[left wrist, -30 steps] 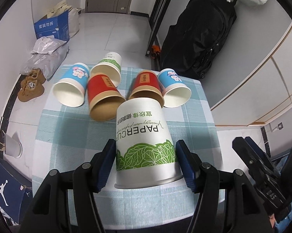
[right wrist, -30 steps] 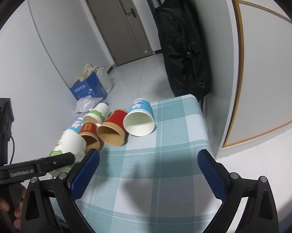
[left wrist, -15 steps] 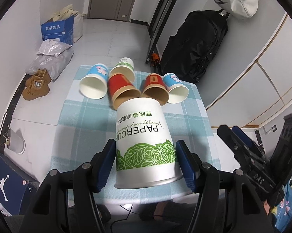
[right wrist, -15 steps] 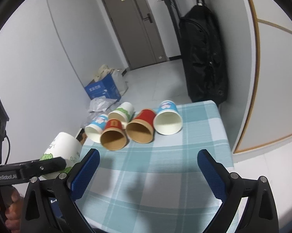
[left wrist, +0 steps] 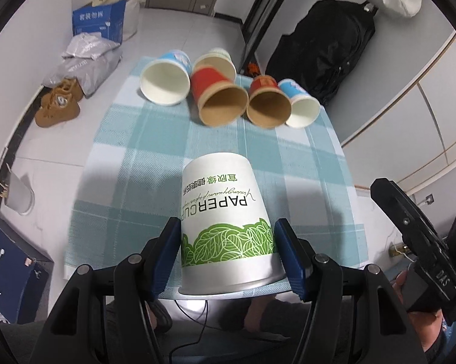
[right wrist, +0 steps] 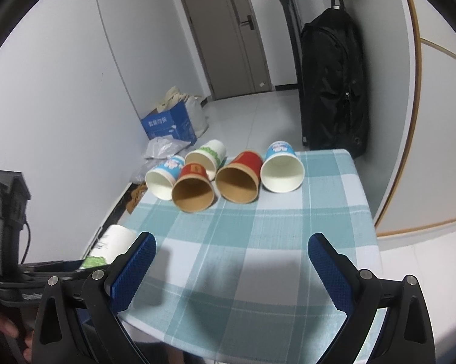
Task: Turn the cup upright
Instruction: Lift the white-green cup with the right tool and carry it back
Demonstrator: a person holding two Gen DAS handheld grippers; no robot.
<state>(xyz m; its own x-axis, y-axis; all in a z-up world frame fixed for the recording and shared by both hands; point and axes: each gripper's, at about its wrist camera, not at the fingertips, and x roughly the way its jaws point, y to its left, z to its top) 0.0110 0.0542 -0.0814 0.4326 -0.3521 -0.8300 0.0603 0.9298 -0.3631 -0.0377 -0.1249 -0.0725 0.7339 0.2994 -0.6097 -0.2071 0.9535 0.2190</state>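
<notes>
- The left gripper (left wrist: 226,239) is clamping a white paper cup with green leaf print (left wrist: 225,221), its blue pads (left wrist: 167,251) pressing on both sides of the cup wall near the rim
- The cup is being held in the air above the near part of the checked tablecloth (left wrist: 131,157), its closed base pointing away from the camera and its rim toward it, so the printed lettering is reading upside down
- The right gripper (right wrist: 231,270) is hovering over the near edge of the checked tablecloth, jaws spread wide with nothing between them
- Five more paper cups are lying on their sides at the far end of the tablecloth, mouths facing the grippers: a blue cup (left wrist: 164,79), a red cup (left wrist: 219,97), a green-and-white cup (left wrist: 216,60) behind it, a second red cup (left wrist: 267,103) and a second blue cup (left wrist: 301,103)
</notes>
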